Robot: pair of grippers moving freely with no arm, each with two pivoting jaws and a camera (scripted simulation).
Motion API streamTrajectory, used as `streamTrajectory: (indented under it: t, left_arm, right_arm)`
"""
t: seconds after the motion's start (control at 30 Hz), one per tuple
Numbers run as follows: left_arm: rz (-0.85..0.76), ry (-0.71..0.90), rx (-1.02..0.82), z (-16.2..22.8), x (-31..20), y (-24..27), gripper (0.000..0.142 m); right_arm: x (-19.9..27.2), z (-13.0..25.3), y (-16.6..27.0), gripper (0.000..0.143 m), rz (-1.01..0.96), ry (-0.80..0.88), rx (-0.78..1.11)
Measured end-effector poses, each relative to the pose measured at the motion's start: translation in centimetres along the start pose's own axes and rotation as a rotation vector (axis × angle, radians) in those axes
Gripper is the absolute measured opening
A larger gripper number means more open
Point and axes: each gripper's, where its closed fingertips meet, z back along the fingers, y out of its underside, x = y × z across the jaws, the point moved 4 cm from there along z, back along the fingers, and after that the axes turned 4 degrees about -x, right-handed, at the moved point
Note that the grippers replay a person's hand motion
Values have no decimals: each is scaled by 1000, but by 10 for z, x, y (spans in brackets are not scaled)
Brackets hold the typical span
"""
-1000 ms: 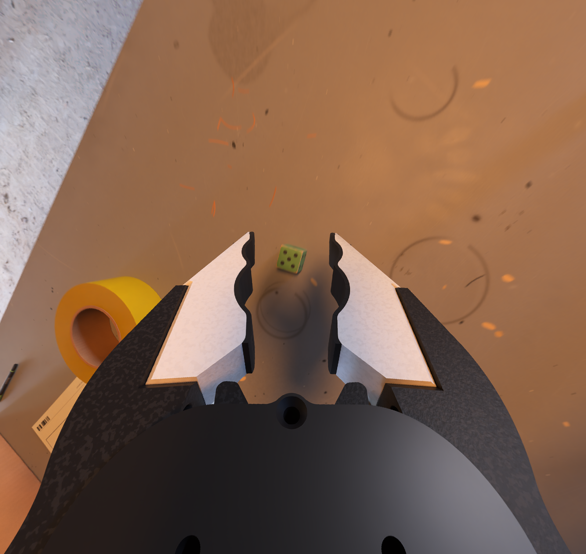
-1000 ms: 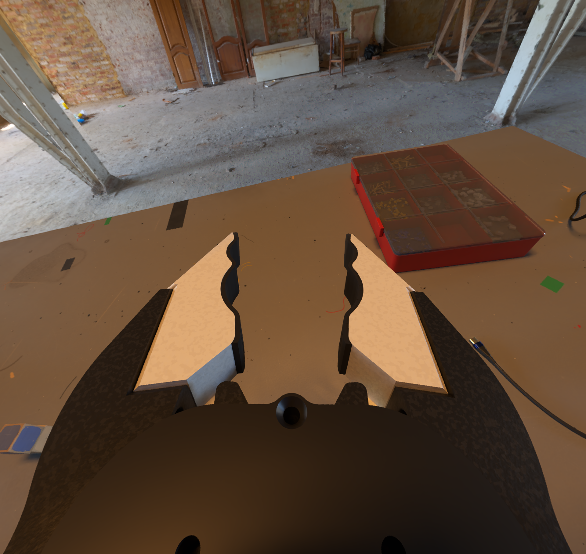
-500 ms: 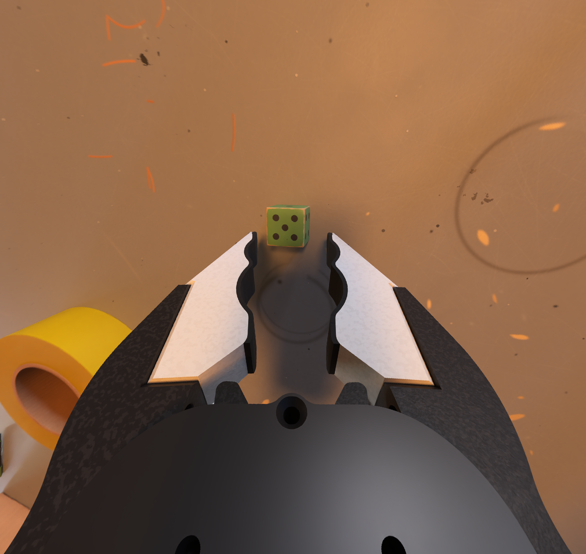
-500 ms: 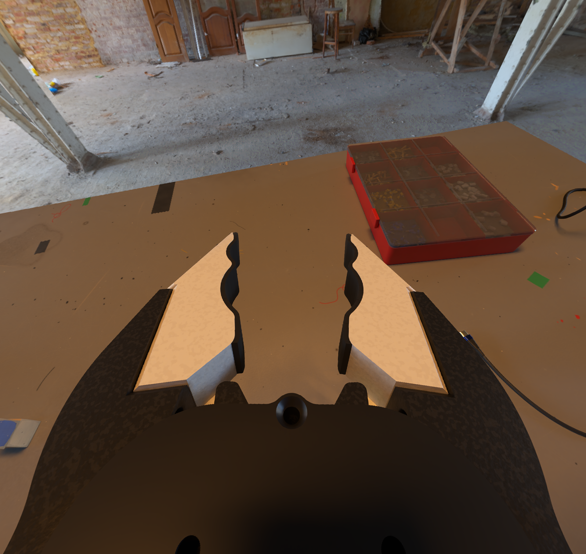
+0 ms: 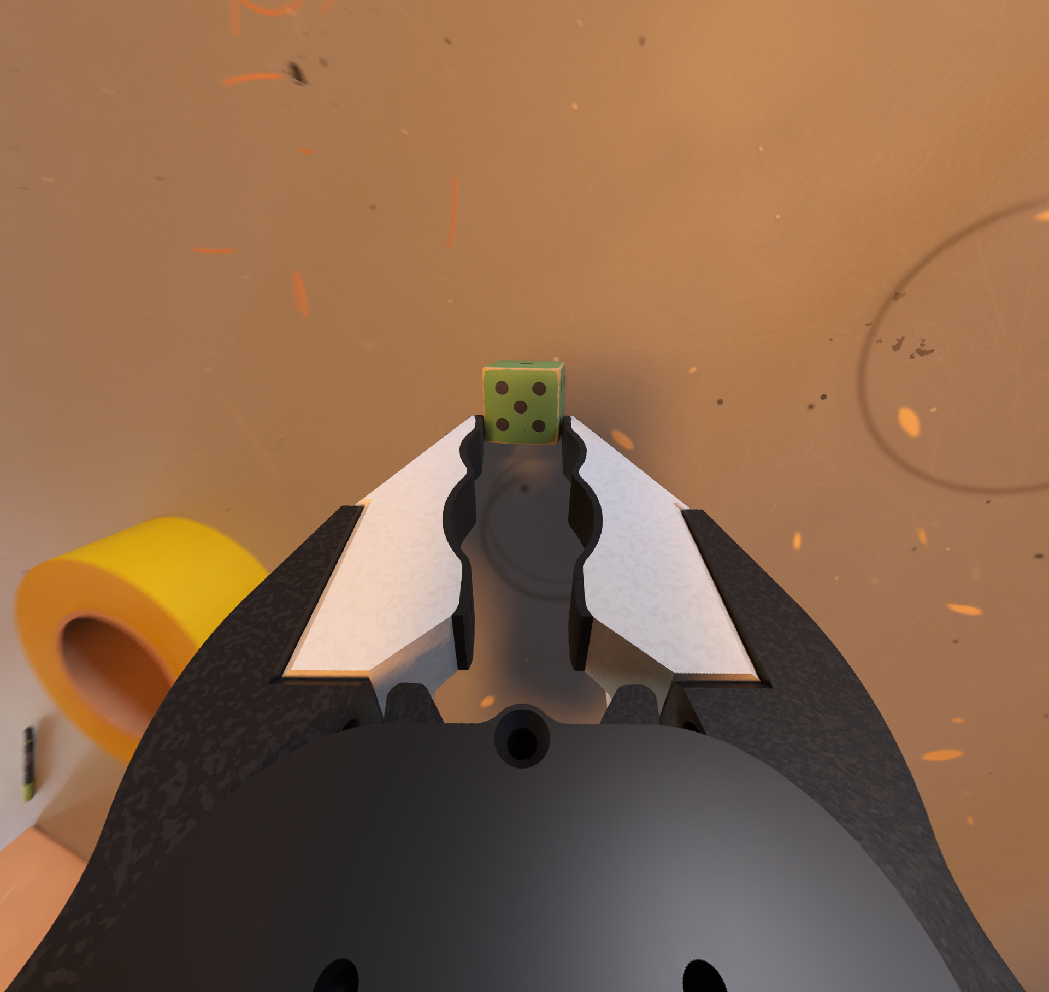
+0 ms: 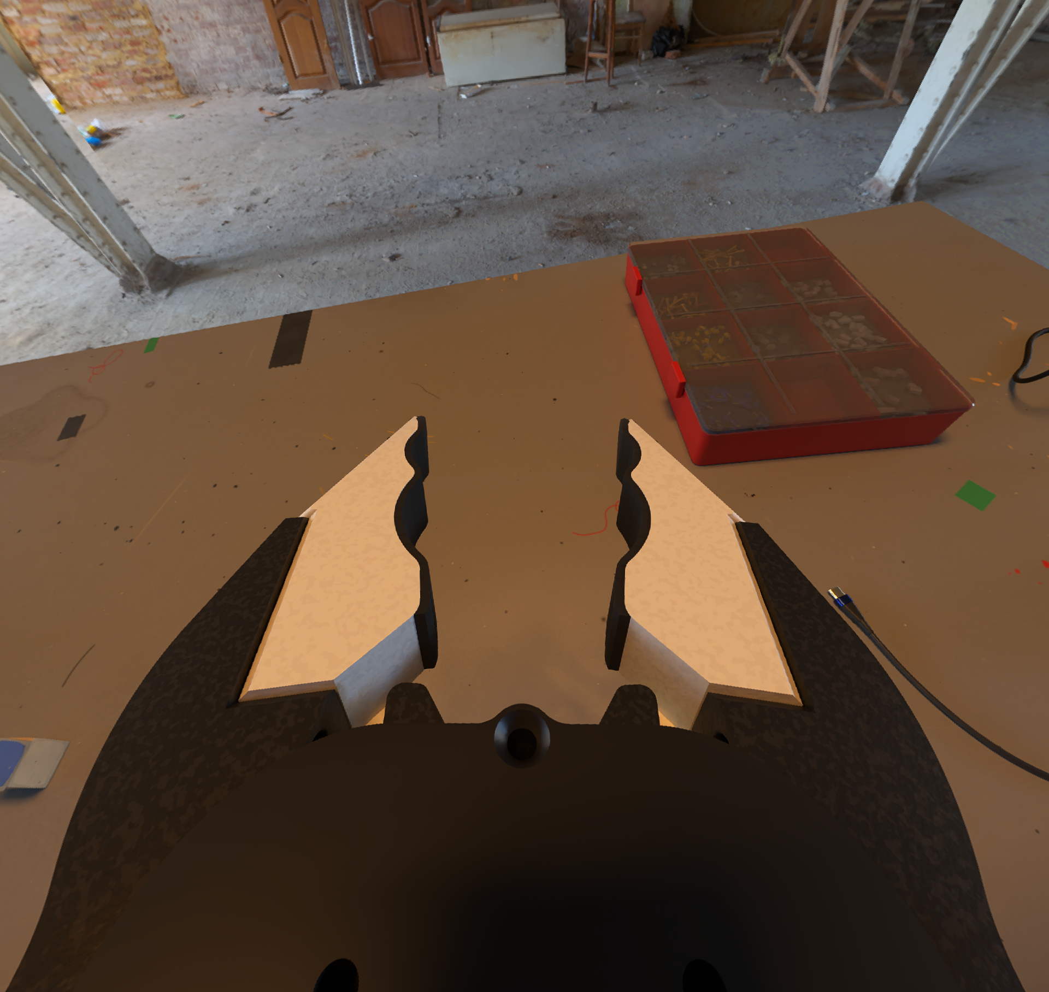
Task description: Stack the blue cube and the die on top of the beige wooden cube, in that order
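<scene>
- left wrist view: the left gripper (image 5: 521,425) is seen with its fingers narrowed onto the green die (image 5: 522,404), whose lower corners are met by both fingertips at 12 o'clock; whether it is truly clamped cannot be told. the die's five-dot face is turned to the camera, and the die is seen over the brown table (image 5: 738,170).
- a yellow tape roll (image 5: 130,613) is seen at 8 o'clock.
- right wrist view: the right gripper (image 6: 521,425) is held wide and empty above the table; a red organiser box (image 6: 794,437) is placed at 2 o'clock, a black cable (image 6: 931,698) at 4 o'clock.
</scene>
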Motion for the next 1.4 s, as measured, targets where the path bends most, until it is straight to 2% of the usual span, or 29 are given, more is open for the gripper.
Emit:
streamTrajectory:
  t: [0.1, 0.2, 0.3, 0.37, 0.5, 0.67, 0.87, 1.4]
  left_arm:
    - [19, -81, -56, 32, 10, -12, 27]
    - [63, -142, -189, 80, 11, -47, 27]
    - [60, -30, -345, 119, -28, -104, 27]
    - [-36, 69, -408, 128, -74, -144, 27]
    - [-297, 211, -430, 106, -171, -206, 27]
    - [-450, 264, -352, 57, -232, -253, 27]
    - [-470, 318, -256, 25, -246, -273, 27]
    - [-507, 339, -181, 12, -249, -270, 27]
  right_arm:
    - [-1, 1, -1, 67, -9, -3, -6]
    - [-2, 1, -2, 67, -15, -6, -10]
    - [0, 2, -4, 67, -16, -11, -19]
    - [2, 3, -6, 67, -11, -18, -22]
    - [8, 5, -8, 67, -1, -37, -23]
    - [14, 8, -8, 67, 11, -60, -16]
    - [13, 7, -4, 67, -3, -75, 3]
    - [20, 0, -1, 67, 23, -97, 45]
